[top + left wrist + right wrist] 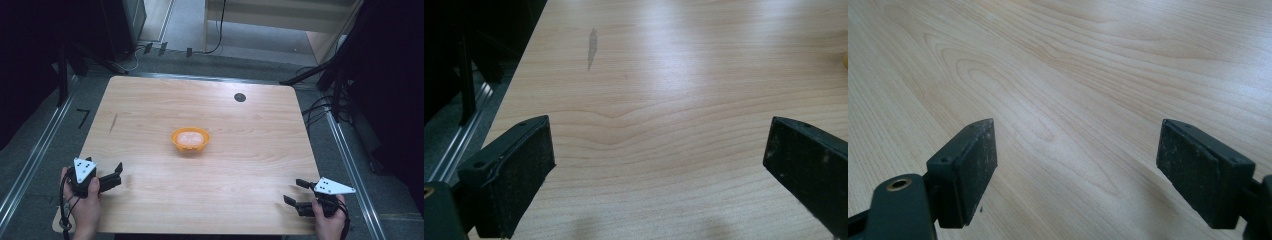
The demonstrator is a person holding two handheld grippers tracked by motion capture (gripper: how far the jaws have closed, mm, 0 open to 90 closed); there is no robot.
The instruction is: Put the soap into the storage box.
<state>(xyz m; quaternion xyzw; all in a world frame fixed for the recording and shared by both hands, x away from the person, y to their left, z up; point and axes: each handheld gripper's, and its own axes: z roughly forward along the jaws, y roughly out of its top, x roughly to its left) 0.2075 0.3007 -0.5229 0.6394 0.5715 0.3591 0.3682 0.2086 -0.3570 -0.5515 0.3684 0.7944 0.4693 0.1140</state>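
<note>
Spanning most of the high view, a pale wooden desk (pixel 150 100), bare apart from one orange bowl (pixel 190 140) near its middle, taken here as the landmark. Beyond the bowl and to its right, near the far edge, a small dark round spot (pixel 240 97); well left of the bowl, a thin dark streak (pixel 591 47) in the grain. Nearer than the bowl and well to its left, the left claw (pixel 118 176), held in a hand (pixel 85 205) at the near corner, jaws spread wide with nothing but desk between them. Nearer than the bowl and well to its right, the right claw (pixel 295 192), jaws likewise parted and empty, angled inward. Probably parked at the two near corners as a ready pose, each well apart from the bowl, leaving its approach free from either side. Inside the bowl, something pale and pinkish (pixel 190 137), heaped to about the rim; too small to identify.
</note>
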